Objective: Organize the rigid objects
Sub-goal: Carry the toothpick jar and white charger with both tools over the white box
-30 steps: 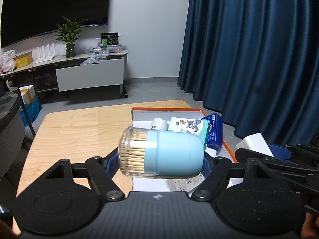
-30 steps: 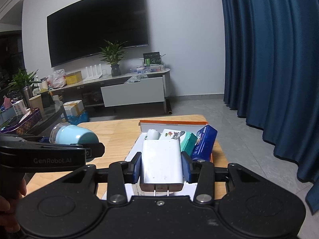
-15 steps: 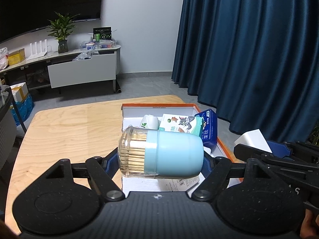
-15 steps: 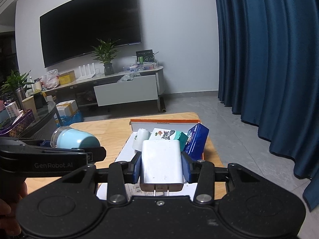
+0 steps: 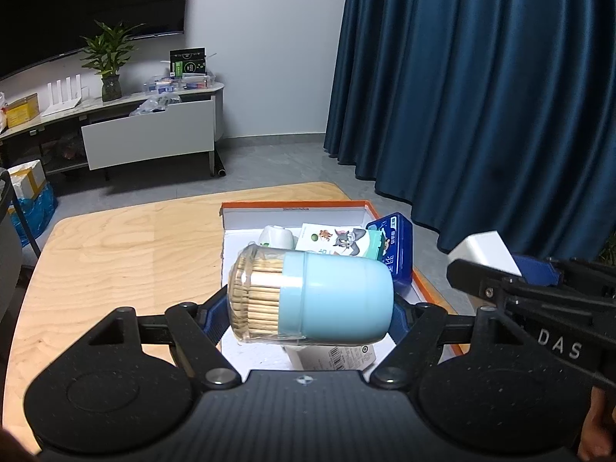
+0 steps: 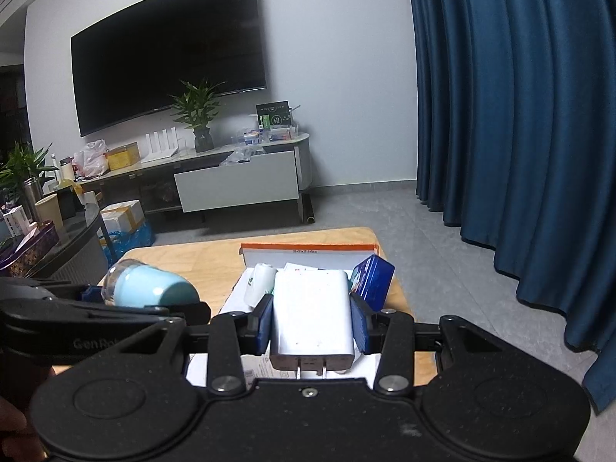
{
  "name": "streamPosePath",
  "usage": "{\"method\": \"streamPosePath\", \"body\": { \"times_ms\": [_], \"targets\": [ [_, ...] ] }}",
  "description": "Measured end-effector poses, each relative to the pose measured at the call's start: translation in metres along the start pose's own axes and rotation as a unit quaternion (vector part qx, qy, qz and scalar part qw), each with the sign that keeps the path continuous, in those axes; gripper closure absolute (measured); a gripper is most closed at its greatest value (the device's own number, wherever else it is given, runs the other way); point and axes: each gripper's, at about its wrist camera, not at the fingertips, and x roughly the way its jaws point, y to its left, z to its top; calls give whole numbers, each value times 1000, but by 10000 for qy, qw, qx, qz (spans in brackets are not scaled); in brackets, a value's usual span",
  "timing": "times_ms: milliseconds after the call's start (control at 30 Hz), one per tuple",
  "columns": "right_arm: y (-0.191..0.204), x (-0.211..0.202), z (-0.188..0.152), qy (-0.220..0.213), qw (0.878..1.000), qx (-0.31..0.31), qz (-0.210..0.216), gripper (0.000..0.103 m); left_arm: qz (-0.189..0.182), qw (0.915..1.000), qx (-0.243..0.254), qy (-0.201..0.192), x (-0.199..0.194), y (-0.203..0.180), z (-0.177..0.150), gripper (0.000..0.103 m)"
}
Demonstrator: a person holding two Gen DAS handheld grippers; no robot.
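Left wrist: our left gripper (image 5: 308,304) clamps the toothpick jar (image 5: 312,298) sideways above the orange-rimmed box (image 5: 292,205) on the table (image 5: 115,246) | Right wrist: our right gripper (image 6: 312,321) pinches the white charger (image 6: 312,315), prongs toward us, over that box.

Left gripper (image 5: 310,310) jaws clamp toothpick jar (image 5: 310,300) sideways above orange-rimmed box (image 5: 292,205)
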Motion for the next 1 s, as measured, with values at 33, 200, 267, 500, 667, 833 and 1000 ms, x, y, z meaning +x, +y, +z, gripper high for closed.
{"method": "streamPosePath", "body": {
  "times_ms": [33, 200, 267, 500, 667, 833, 1000],
  "targets": [
    [-1, 1, 1, -7, 10000, 2, -2, 53, -10, 10000, -2, 15, 2, 0, 1, 25],
    [-4, 3, 5, -34, 10000, -13, -34, 53, -42, 10000, 22, 48, 6, -3, 4, 25],
    [-4, 4, 8, -34, 10000, -25, -54, 53, -45, 10000, 43, 55, 8, -4, 5, 25],
    [-6, 6, 12, -44, 9999, -42, -94, 53, -77, 9999, 64, 74, 14, -4, 8, 25],
    [-8, 9, 15, -39, 9999, -28, -122, 53, -91, 9999, 78, 119, 18, -4, 8, 25],
    [-9, 13, 18, -31, 9999, -37, -118, 53, -100, 9998, 86, 148, 22, -5, 10, 25],
    [-9, 16, 21, -27, 9999, -41, -117, 53, -132, 9997, 88, 176, 26, -6, 11, 25]
  ]
}}
